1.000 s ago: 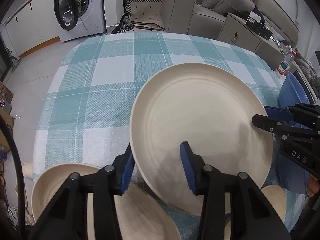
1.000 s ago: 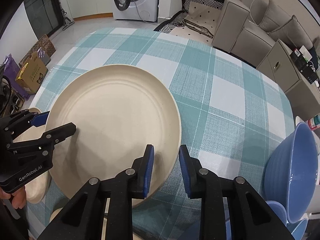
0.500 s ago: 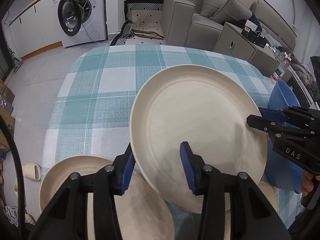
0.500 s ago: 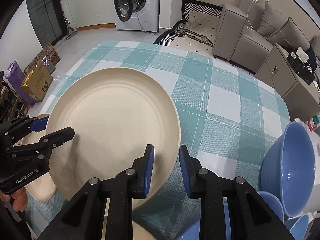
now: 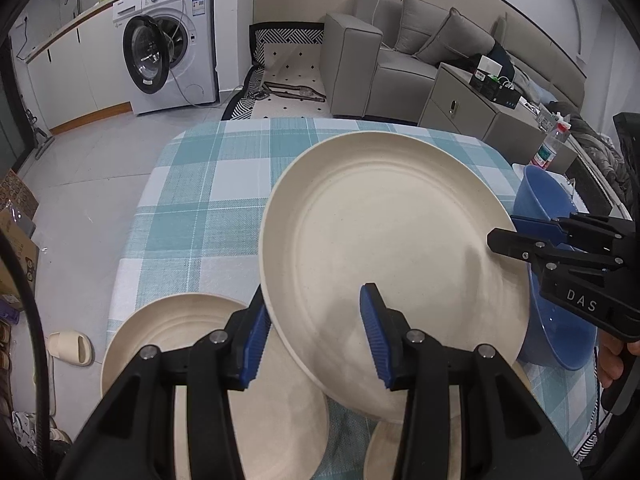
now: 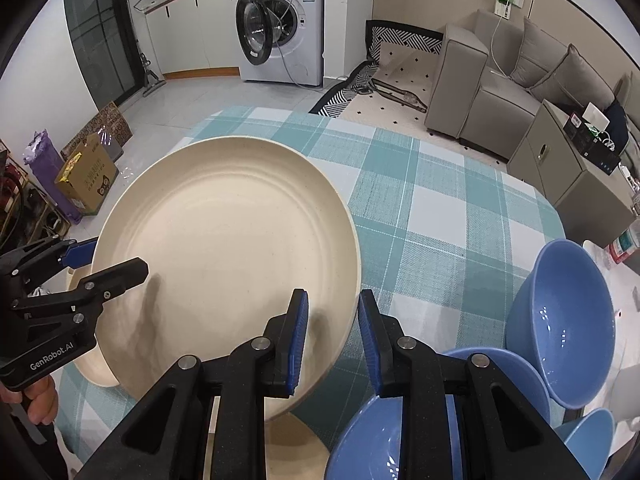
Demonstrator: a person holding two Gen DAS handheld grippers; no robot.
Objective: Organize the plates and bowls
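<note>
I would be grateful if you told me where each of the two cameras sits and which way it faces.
Left wrist: on the left gripper, looking down along its fingers at the large cream plate it grips; the right gripper and a hand show.
Right wrist: on the right gripper, facing the same plate and blue bowls; the left gripper shows.
Shared: plate, checked tablecloth, washing machine, sofa.
</note>
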